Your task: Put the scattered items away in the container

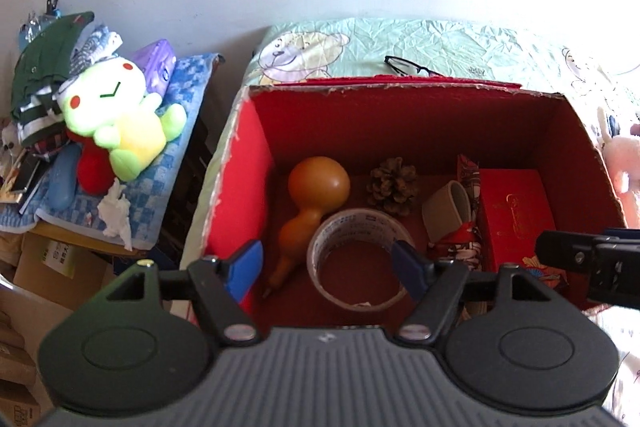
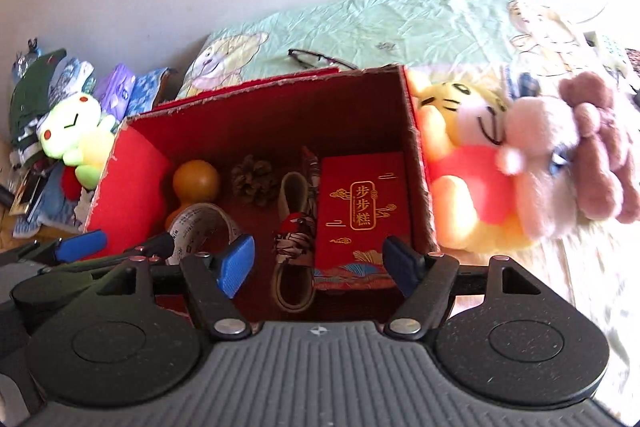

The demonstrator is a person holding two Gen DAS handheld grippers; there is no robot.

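Note:
An open red cardboard box (image 1: pixel 256 163) (image 2: pixel 132 179) stands on the bed. Inside lie an orange gourd (image 1: pixel 316 187) (image 2: pixel 196 183), a pine cone (image 1: pixel 394 185) (image 2: pixel 254 179), a clear tape roll (image 1: pixel 358 259) (image 2: pixel 204 223), a folded patterned umbrella (image 1: pixel 460 223) (image 2: pixel 296 231) and a red gift box (image 1: pixel 516 215) (image 2: pixel 362 211). My left gripper (image 1: pixel 330 269) hangs open and empty above the tape roll. My right gripper (image 2: pixel 320 263) hangs open and empty above the umbrella and gift box. Black glasses (image 1: pixel 412 67) (image 2: pixel 320 59) lie on the sheet behind the box.
A green frog plush (image 1: pixel 116 111) (image 2: pixel 76 135) lies on a cluttered pile left of the bed. An orange tiger plush (image 2: pixel 468 163) and a pink-brown plush (image 2: pixel 560 151) lie right of the box. A white wall stands behind the bed.

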